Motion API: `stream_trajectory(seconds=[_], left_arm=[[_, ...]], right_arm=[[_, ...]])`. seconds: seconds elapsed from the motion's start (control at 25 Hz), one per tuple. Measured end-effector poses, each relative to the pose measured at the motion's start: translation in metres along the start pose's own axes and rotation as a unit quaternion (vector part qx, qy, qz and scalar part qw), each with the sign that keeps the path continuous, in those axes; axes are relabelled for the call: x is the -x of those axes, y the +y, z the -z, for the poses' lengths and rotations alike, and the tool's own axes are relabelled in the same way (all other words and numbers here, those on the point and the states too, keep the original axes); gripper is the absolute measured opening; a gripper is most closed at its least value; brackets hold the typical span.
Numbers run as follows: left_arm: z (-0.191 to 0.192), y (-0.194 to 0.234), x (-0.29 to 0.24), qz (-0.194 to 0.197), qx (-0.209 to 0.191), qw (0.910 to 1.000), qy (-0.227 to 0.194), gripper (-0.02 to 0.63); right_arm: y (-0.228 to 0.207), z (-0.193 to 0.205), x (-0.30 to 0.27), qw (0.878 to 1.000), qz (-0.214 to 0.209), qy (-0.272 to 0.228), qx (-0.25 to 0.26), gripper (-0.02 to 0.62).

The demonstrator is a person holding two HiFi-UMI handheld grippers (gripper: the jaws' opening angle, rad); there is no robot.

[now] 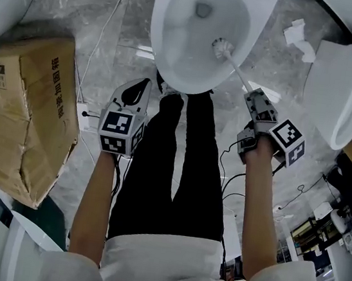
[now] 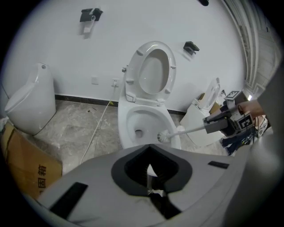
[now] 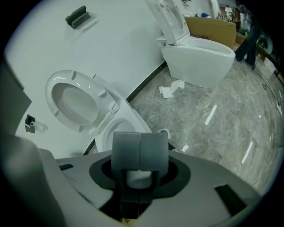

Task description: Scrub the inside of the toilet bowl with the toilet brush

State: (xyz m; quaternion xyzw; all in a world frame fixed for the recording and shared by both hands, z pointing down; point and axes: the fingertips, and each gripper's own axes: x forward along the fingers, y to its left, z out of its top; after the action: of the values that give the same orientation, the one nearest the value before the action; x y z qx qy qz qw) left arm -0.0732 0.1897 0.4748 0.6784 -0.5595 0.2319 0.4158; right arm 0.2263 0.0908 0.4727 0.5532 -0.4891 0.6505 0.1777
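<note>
Mid-scrub: my R gripper clamps toilet brush at toilet bowl's right wall; L gripper jaws together, empty. Next I'd sweep round.

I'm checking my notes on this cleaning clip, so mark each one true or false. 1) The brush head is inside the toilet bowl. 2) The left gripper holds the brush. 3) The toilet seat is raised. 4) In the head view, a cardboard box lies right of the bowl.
1) True: the toilet brush has its head inside the toilet bowl.
2) False: the right gripper is clamped on the handle. The left gripper is off the brush, near the bowl's front edge.
3) True: the seat stands up against the wall.
4) False: the cardboard box lies on the left, and a second toilet is on the right.
</note>
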Motion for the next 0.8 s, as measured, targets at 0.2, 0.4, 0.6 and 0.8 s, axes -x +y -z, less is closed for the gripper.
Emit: stream_trajectory(seconds=[0.2,0.4,0.6,0.8], left_arm=[[0.008,-0.021,-0.002,0.005,0.009,0.9999,0.000,0.029],[-0.001,-0.028,-0.001,0.009,-0.018,0.9997,-0.010,0.029],[-0.008,-0.029,0.001,0.010,-0.035,0.9992,-0.014,0.029],[-0.005,-0.028,-0.005,0.011,-0.065,0.9978,0.000,0.029]], right_arm=[[-0.020,0.013,0.013,1.000,-0.006,0.010,-0.022,0.176],[-0.029,0.029,0.021,0.999,0.003,0.015,-0.030,0.177],[-0.031,0.036,0.026,1.000,0.005,0.020,-0.011,0.178],[-0.040,0.041,0.028,1.000,-0.016,0.016,-0.016,0.178]])
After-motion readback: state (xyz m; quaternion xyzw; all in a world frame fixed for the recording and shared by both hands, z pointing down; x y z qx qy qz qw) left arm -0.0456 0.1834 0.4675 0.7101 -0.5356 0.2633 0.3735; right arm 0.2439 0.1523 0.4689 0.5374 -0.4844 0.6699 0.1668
